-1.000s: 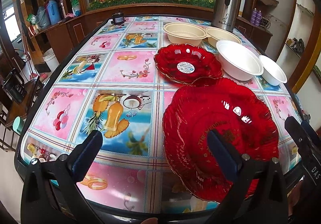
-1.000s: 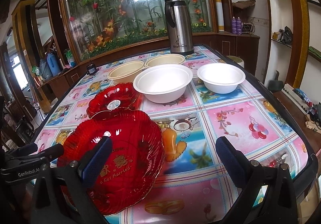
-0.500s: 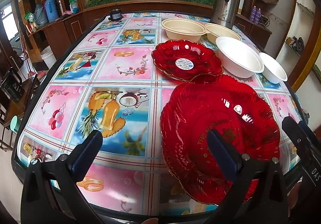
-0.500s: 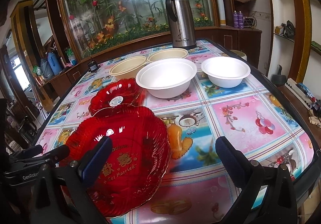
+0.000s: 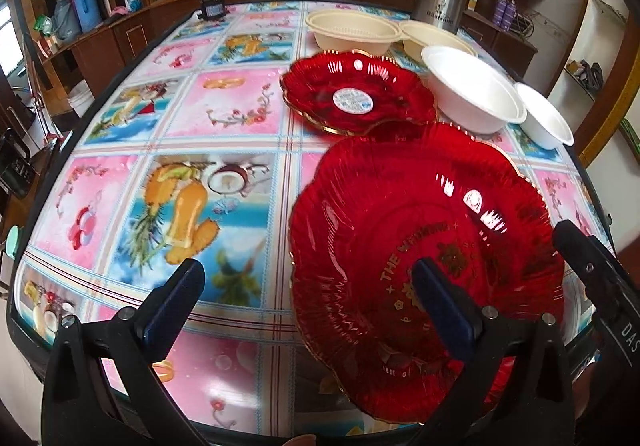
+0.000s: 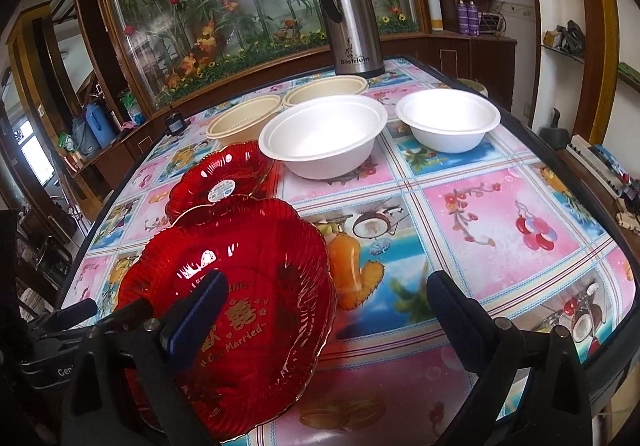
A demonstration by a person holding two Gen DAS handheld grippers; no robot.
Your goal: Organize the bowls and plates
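Since a second ago both grippers are coming closer over the table (image 6: 500,206). The left gripper (image 5: 308,298) and the right gripper (image 6: 324,306) are both standing wide open, holding nothing. The large red plate (image 5: 420,230) is lying at the near table edge, touching the smaller red plate (image 5: 356,94). A careless push could be sliding it off the edge.
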